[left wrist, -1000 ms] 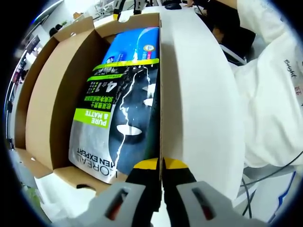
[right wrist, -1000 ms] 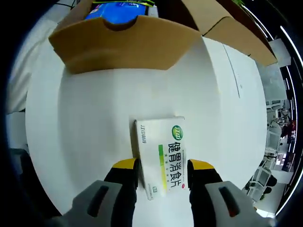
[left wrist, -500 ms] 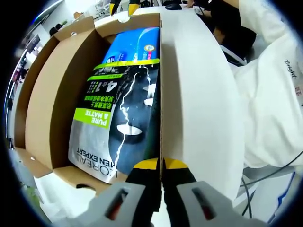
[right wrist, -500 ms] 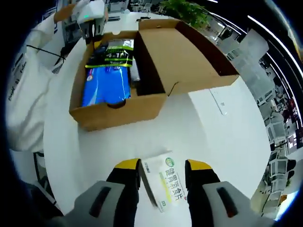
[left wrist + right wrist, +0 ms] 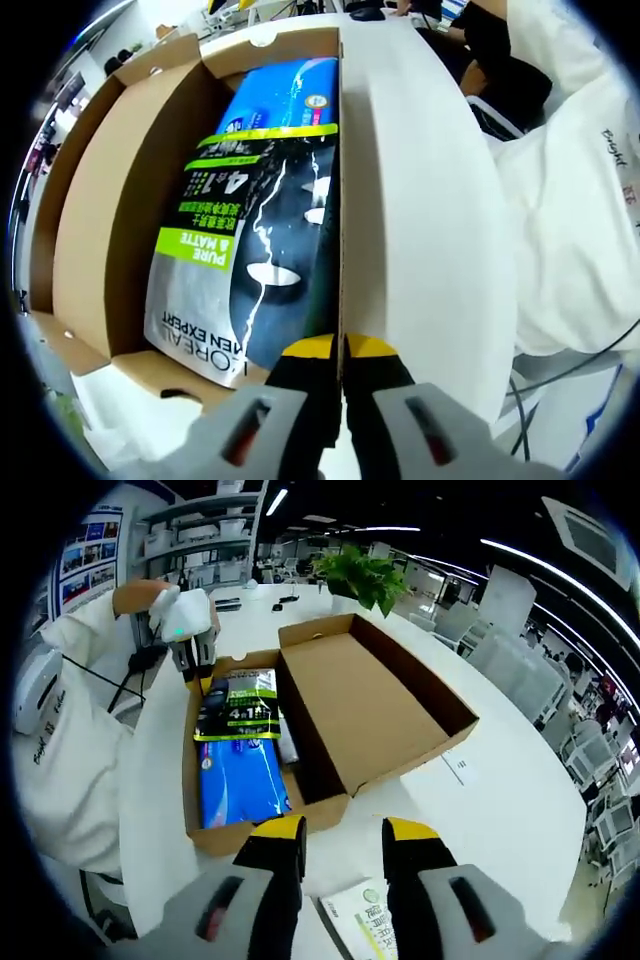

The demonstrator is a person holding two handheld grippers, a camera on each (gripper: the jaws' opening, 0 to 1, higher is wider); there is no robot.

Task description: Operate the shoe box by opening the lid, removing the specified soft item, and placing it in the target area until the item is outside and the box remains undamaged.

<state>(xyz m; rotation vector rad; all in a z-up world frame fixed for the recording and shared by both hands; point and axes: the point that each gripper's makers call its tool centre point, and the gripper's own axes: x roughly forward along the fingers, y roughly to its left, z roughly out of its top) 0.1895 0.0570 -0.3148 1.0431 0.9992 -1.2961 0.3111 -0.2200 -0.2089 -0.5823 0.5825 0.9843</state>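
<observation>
Shoe box [image 5: 330,710]: brown cardboard, stands on the white worktop [image 5: 500,790]; lid [image 5: 375,695] laid fully open to one side, tray walls look sound.
Soft item: a flat sachet pack [image 5: 250,230], black and blue with a green band, lies flat in the tray against the wall beside the left claw; also seen from above in the right gripper view [image 5: 238,745].
Left claw [image 5: 340,350]: jaws pinched shut on the upright edge of the box wall [image 5: 339,200], steadying the tray.
Right claw [image 5: 343,832]: jaws parted, nothing between them, raised above the worktop near the box's short end.
Medicine carton [image 5: 365,930]: white and green, lies on the worktop below the right claw, outside the box.
Step in hand (judged): bring the right claw over the tray to lift out the sachet pack.
Method advised: descend at the pack's free end, away from the wall; pinch a single edge and lift slowly, keeping the jaws off the cardboard.
Hazard: a tight left grip could crease the wall if the box is dragged.
</observation>
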